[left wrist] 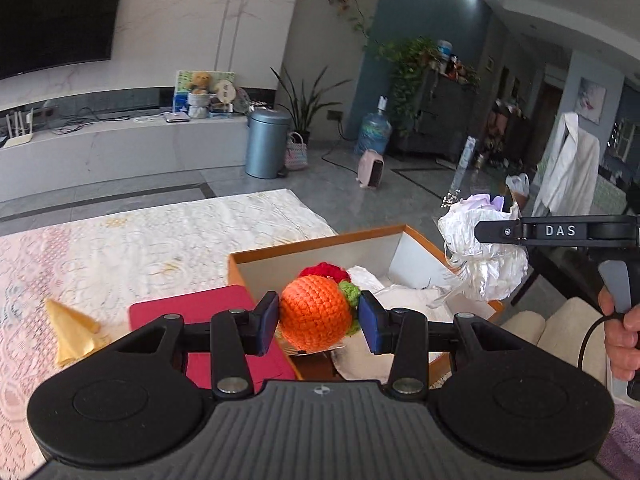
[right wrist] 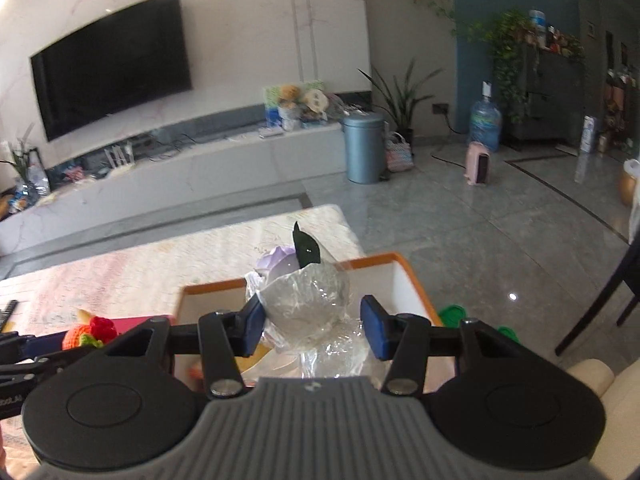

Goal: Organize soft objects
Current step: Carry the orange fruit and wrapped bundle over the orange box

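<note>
My left gripper is held level in the near centre, its two blue-padded fingers pressed against either side of a crocheted orange ball. My right gripper sits off to the right and slightly higher, pointing left across the scene. Its fingers are wider apart around a clear-wrapped bouquet; the left pad touches the wrap, the right pad stands apart. My right hand grips its handle.

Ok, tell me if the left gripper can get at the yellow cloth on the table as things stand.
Probably not yet. The left gripper is shut on the crocheted orange above the box, so its fingers are full. The yellow cloth lies uncovered on its left side; nothing blocks the way once the orange is released.
</note>
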A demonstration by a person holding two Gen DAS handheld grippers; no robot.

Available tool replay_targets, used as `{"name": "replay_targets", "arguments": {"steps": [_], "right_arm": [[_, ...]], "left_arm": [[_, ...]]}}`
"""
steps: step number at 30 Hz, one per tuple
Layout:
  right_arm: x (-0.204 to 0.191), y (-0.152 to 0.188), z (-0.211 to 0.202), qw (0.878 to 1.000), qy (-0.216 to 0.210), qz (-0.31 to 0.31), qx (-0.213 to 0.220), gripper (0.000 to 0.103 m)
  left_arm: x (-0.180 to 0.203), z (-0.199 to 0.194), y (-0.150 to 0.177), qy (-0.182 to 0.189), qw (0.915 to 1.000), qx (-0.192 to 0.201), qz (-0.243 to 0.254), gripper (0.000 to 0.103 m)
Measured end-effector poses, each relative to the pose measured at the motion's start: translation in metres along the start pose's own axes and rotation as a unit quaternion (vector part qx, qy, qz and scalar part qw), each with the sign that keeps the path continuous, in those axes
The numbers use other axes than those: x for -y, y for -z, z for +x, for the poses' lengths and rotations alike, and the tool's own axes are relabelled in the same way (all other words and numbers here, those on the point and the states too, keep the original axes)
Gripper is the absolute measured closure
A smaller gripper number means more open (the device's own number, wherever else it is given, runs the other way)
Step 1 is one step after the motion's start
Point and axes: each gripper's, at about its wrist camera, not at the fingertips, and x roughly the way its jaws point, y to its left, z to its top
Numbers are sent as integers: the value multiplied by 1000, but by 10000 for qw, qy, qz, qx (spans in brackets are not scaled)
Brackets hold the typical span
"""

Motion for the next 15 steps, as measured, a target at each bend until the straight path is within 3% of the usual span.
{"name": "replay_targets", "arguments": {"steps": [7,15], "right_arm": [[32,-2,55,9976,470,-67,-498,52],[31,-11,114,9934,427,-573,-898,52]], "left_arm": [[15,48,-6,58,9989,-368,284,54],[15,93,-6,67,9967,-782,223,54]]}}
